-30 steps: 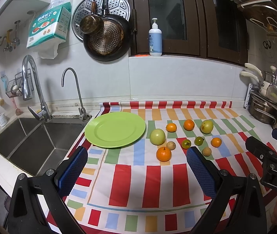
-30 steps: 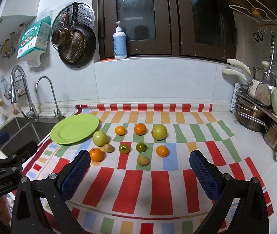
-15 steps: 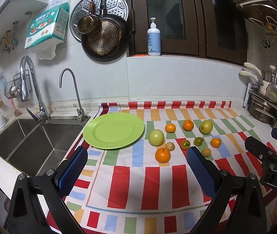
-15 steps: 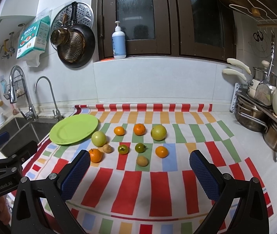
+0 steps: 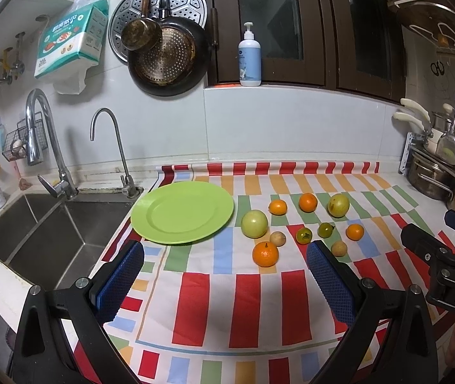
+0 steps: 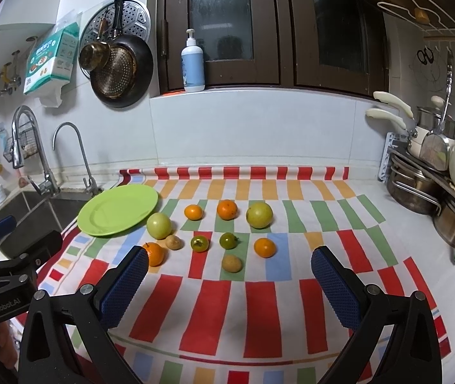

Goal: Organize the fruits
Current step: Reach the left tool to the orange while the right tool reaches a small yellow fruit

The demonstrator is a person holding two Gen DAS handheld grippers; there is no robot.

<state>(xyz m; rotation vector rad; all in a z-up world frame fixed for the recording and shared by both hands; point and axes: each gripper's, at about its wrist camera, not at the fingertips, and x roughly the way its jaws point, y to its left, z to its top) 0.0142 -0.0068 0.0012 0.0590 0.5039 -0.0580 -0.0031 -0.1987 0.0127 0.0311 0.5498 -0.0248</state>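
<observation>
Nothing moved but a slight, perhaps leftward, camera drift: fruits off green plate [image 5: 182, 212]; left gripper [image 5: 224, 272] and right gripper [image 6: 230, 275] jaws wide, empty; sorting unstarted.

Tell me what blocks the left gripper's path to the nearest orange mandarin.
Nothing visible does. The left gripper is open above bare striped cloth, and the orange mandarin lies just ahead between its fingers' line. The round green plate sits off to the left.
</observation>
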